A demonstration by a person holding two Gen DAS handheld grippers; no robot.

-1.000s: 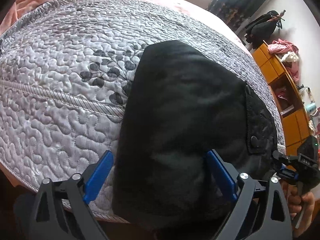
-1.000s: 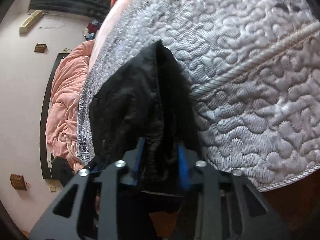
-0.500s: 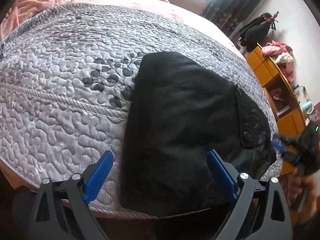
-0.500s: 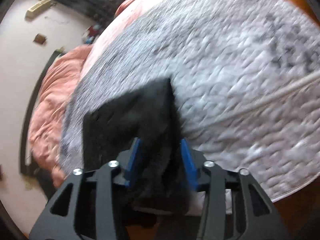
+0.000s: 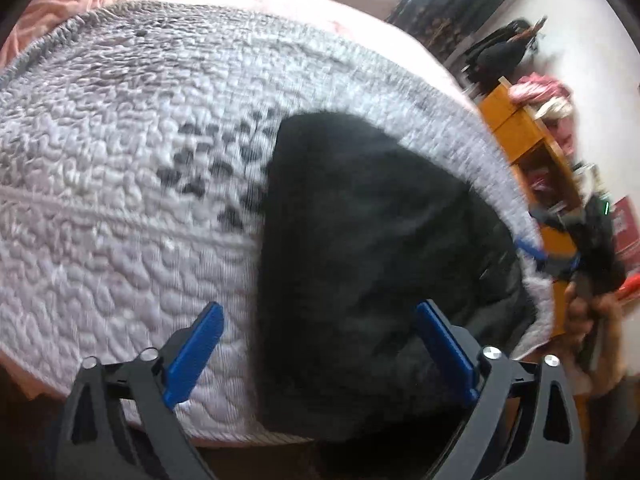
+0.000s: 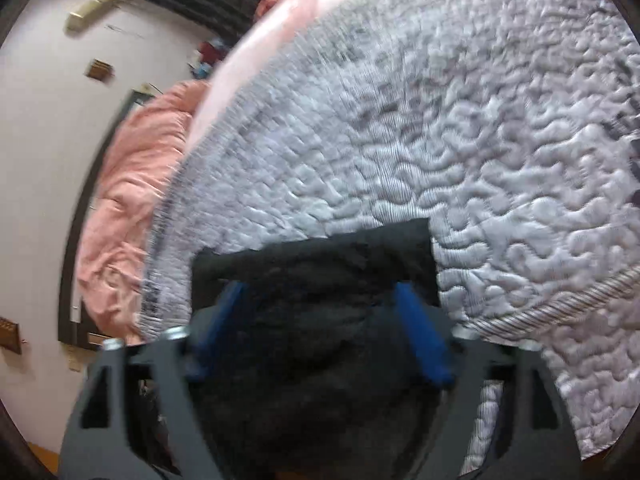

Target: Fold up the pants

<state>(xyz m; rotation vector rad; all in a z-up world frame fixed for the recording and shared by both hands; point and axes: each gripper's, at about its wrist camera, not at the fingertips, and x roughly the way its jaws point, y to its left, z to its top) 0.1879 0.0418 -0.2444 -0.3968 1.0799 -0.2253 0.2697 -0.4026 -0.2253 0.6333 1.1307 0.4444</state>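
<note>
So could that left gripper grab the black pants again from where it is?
Probably yes. The left gripper is open, and the folded black pants lie on the grey quilt right ahead of its fingers, with nothing in between.

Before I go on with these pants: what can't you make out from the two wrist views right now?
- pants, left wrist: near edge hidden behind left gripper; folds lost in blur.
- pants, right wrist: near part hidden behind right gripper, jaws just opened.
- orange shelf: contents blurred.
</note>
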